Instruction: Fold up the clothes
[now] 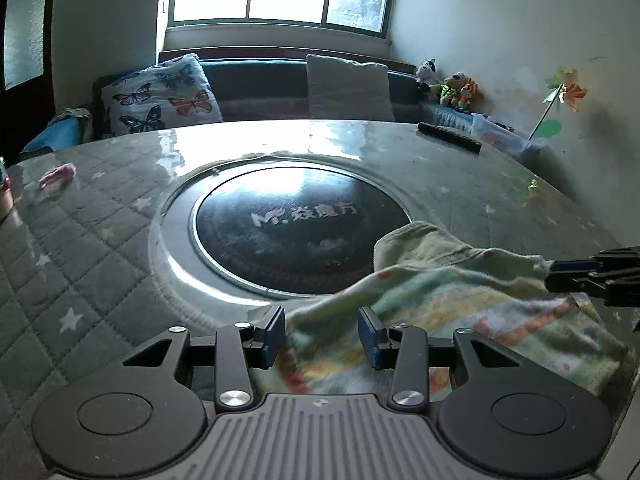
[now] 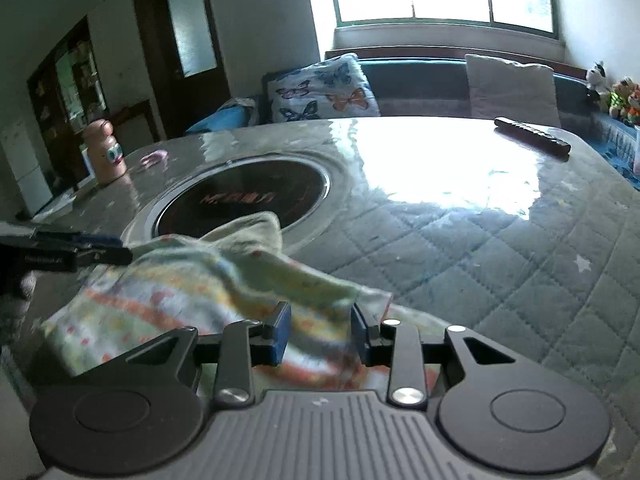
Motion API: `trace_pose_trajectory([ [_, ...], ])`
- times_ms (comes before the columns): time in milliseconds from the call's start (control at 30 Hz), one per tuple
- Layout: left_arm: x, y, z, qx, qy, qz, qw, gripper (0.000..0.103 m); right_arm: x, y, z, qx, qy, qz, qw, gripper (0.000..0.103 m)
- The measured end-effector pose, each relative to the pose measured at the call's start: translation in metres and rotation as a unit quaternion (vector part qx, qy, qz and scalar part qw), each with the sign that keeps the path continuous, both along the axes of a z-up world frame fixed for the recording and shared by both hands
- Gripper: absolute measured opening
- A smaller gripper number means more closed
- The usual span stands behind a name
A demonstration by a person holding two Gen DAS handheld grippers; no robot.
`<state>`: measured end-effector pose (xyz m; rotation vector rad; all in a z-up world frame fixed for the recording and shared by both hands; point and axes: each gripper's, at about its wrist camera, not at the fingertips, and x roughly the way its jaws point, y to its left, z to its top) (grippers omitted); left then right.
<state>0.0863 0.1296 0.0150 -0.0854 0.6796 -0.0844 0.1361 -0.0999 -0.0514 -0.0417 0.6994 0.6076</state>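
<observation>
A small patterned garment [image 1: 460, 304] lay rumpled at the worktop's [image 1: 100, 264] near edge, one end draped onto the round inset cooker plate [image 1: 288, 228]. The left gripper [image 1: 322, 334] and right gripper [image 2: 320, 330] each had their fingers parted wide around the cloth, gripping nothing, probably lined up to pinch opposite ends for a fold. A remote [image 2: 532, 136] near the far edge and a pink bottle [image 2: 104, 152] at the left edge stood well apart.

garment [image 1: 460, 304]: soft printed cloth | table cover [image 1: 80, 264]: quilted, glossy | hotplate [image 1: 296, 232]: smooth, shiny
</observation>
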Motion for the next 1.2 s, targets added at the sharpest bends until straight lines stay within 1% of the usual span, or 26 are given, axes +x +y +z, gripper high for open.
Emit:
trace_pose_trajectory([
  [67,0.006,-0.002,-0.001,0.004,0.002,-0.001,1.0000,0.043,0.007,0.000,-0.005,-0.007,0.001,-0.012,1.000,0.033],
  [167,0.013,-0.004,-0.004,0.010,0.006,0.001,0.9999,0.043,0.012,0.000,-0.010,-0.023,-0.001,-0.026,0.999,0.028],
  [267,0.016,-0.003,-0.006,0.011,0.009,0.003,0.9999,0.043,0.010,0.001,-0.007,-0.031,-0.013,-0.036,0.999,0.028],
  [433,0.020,-0.005,-0.010,0.014,0.010,0.005,0.9998,0.043,0.007,0.006,0.001,-0.017,-0.025,-0.027,0.999,0.028],
  [500,0.020,-0.005,-0.010,0.015,0.009,0.006,0.9998,0.044,0.010,0.011,-0.004,-0.022,-0.017,-0.022,0.999,0.028],
  [600,0.018,-0.003,-0.009,0.020,0.007,0.013,0.9997,0.045,0.012,0.011,-0.010,-0.027,-0.007,-0.034,0.999,0.028],
  [733,0.011,0.004,-0.004,0.018,0.002,0.028,0.9994,0.046,0.010,0.006,-0.005,-0.022,-0.010,-0.040,0.999,0.029],
  [800,0.006,0.008,-0.002,0.015,-0.002,0.037,0.9992,0.050,0.006,0.007,0.000,-0.021,-0.015,-0.030,0.999,0.031],
  [867,0.001,0.011,-0.001,0.012,-0.004,0.045,0.9989,0.057,0.001,0.009,0.003,-0.020,-0.020,-0.020,0.999,0.034],
  [900,-0.002,0.012,-0.001,0.012,-0.004,0.047,0.9988,0.058,-0.003,0.012,0.005,-0.019,-0.022,-0.013,0.999,0.039],
  [967,-0.006,0.013,-0.002,0.016,-0.003,0.052,0.9985,0.068,-0.009,0.019,0.007,-0.016,-0.027,0.002,1.000,0.044],
  [1033,-0.011,0.013,-0.003,0.019,-0.002,0.058,0.9981,0.074,-0.015,0.026,0.009,-0.015,-0.032,0.017,0.999,0.054],
  [1100,-0.014,0.014,-0.003,0.020,-0.002,0.062,0.9979,0.080,-0.020,0.033,0.010,-0.016,-0.035,0.032,0.999,0.058],
  [1133,-0.016,0.015,-0.003,0.020,-0.003,0.066,0.9976,0.086,-0.022,0.036,0.010,-0.017,-0.036,0.039,0.998,0.059],
  [1167,-0.019,0.016,-0.003,0.021,-0.004,0.069,0.9974,0.088,-0.023,0.039,0.010,-0.017,-0.035,0.044,0.998,0.061],
  [1200,-0.021,0.017,-0.003,0.021,-0.005,0.073,0.9971,0.088,-0.025,0.044,0.010,-0.017,-0.035,0.052,0.998,0.064],
])
